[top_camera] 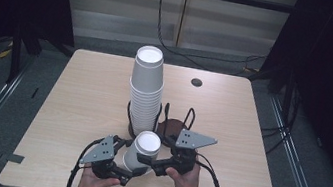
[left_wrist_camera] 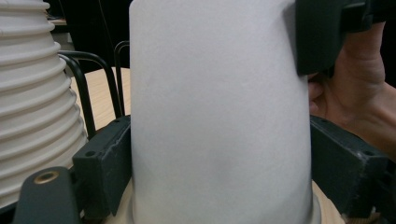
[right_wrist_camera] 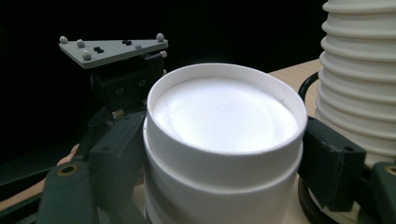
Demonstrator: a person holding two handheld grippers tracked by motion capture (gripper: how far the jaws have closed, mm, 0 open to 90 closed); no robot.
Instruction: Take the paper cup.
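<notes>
Scene: a light wooden table (top_camera: 76,109) fills the centre of the high view, with dark floor around it and a person's forearms entering at the bottom edge.

Tall stack: a tall stack of upside-down white paper cups (top_camera: 145,87) stands in a black wire holder (top_camera: 166,120) at the middle of the frame; the wire loops likely keep the stack from toppling.

Small stack: a short stack of upside-down white paper cups (top_camera: 142,151) sits on the table at lower centre, just in front of the holder and between both hands. In the right gripper view a second cup's edge shows under the top one (right_wrist_camera: 224,140), so at least two are nested.

Why held this way: one tool low and one high suggests the cups are being pulled apart, the bottom one pinned while the top one lifts.

Left gripper (left_wrist_camera: 219,172): seen in the left gripper view, its black jaws are clenched on the lower wall of the small stack, pads pressing both sides near the rim.

Right gripper (right_wrist_camera: 224,161): its jaws sit against both sides of the small stack just below the upturned base, grasping it there.

Hands: the left hand (top_camera: 94,183) and right hand (top_camera: 186,180) hold the tools at the bottom of the high view.
</notes>
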